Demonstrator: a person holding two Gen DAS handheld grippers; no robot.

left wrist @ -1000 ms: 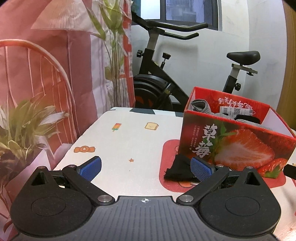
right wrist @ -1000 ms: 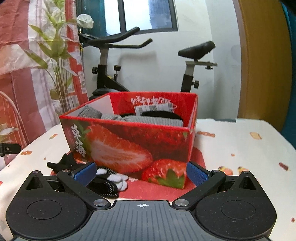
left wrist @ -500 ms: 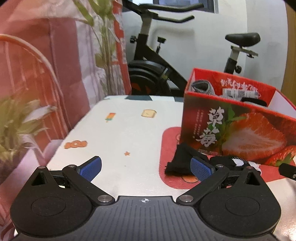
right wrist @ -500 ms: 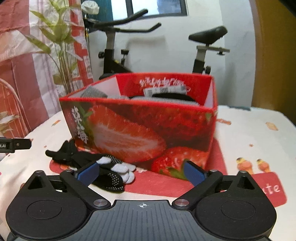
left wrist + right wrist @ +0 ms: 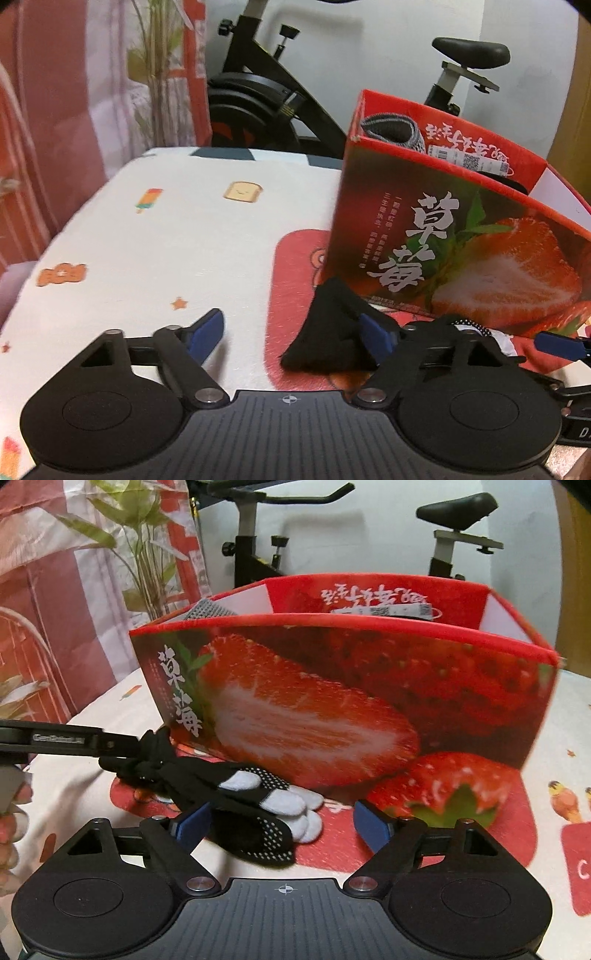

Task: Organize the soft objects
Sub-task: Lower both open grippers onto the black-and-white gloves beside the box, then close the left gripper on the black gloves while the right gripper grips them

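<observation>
A black glove with white fingertips (image 5: 258, 801) lies on the tablecloth against the front of the red strawberry box (image 5: 332, 701). My right gripper (image 5: 280, 823) is closing, its blue pads on either side of the glove's fingertip end without pressing it. My left gripper (image 5: 291, 334) is closing too; the glove's black cuff end (image 5: 325, 332) lies by its right pad, and the left pad stands clear over bare cloth. The box (image 5: 443, 240) holds a grey knitted piece (image 5: 391, 127), a labelled packet and dark items.
The table wears a white cartoon-print cloth (image 5: 166, 240) with a red patch under the box. An exercise bike (image 5: 258, 92) stands behind the table, with a red curtain and a plant at the left. A hand (image 5: 11, 812) shows at the left edge.
Both grippers have dropped and moved in toward the glove, tilting downward. Their jaws have narrowed from full width. The box and glove now look larger and nearer.
</observation>
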